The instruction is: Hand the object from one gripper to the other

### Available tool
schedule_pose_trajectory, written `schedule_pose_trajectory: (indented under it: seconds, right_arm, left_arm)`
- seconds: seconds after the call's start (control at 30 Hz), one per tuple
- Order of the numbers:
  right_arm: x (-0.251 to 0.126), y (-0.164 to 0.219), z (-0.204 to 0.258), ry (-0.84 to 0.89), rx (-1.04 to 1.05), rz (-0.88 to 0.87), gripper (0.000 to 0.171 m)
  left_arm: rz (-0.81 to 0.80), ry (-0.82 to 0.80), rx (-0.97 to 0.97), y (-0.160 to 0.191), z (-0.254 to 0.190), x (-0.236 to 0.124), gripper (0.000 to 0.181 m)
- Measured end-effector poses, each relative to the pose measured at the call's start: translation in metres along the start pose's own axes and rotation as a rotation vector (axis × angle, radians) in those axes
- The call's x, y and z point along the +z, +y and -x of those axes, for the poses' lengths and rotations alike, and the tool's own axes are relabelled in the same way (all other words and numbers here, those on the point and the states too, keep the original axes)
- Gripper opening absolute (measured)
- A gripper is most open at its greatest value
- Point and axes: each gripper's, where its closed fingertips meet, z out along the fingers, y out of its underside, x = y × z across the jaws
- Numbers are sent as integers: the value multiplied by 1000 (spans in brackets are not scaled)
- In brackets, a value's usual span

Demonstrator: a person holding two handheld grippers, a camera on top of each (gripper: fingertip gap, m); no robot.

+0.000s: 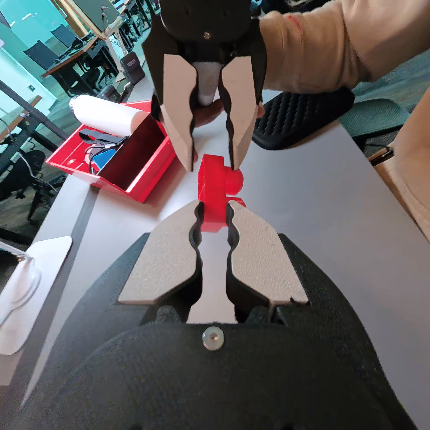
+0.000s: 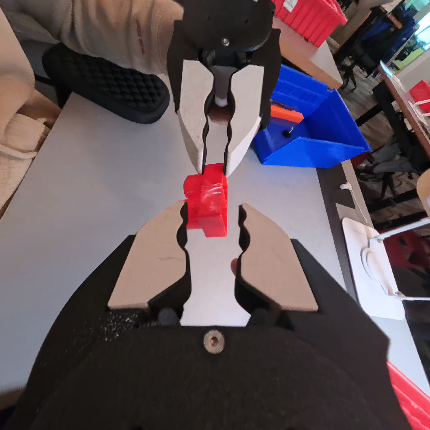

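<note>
The left gripper (image 1: 214,204) clamps the red block (image 1: 215,193) above the grey table (image 1: 314,221); the right gripper (image 2: 213,206), facing it, stands spread around the block's other end. Beyond, a red bin (image 1: 130,172) holds straps and a blue item, a white cylinder (image 1: 107,114) across its rim; the blue bin (image 2: 325,139) shows something orange, half hidden

The red block (image 2: 209,204) looks like glossy plastic with a shiny clear film on one face. Both grippers, left (image 1: 214,207) and right (image 2: 211,207), have grainy matt grey finger plates on rough black printed bodies with a bright metal screw. The table (image 1: 314,232) is smooth matt grey; the sleeve (image 1: 325,46) is soft beige cloth
</note>
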Motion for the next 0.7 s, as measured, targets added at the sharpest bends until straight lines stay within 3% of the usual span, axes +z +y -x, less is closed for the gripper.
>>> schedule_pose_trajectory:
  seconds: [0.07, 0.17, 0.3, 0.4, 0.43, 0.47, 0.7]
  right_arm:
    - [2, -2, 1, -6, 1, -36, 21]
    - [6, 0, 2, -10, 3, 3, 18]
    - [14, 5, -1, 44, -7, 83, 18]
    - [24, 5, 3, 44, -8, 127, 17]
    - [25, 4, 1, 61, -10, 125, 5]
    - [25, 4, 1, 66, -7, 125, 5]
    - [12, 4, -1, 14, 18, 18, 34]
  left_arm:
    - [-17, 28, -40, 1, 0, -1, 18]
    - [12, 29, -81, 9, 2, 2, 18]
    - [113, -45, -8, 15, 3, 13, 26]
    - [212, -79, 74, 27, 1, 22, 22]
    - [220, -81, 87, 28, 0, 24, 21]
    - [222, -87, 89, 28, 1, 24, 21]
    - [196, -26, 40, 26, -5, 20, 20]
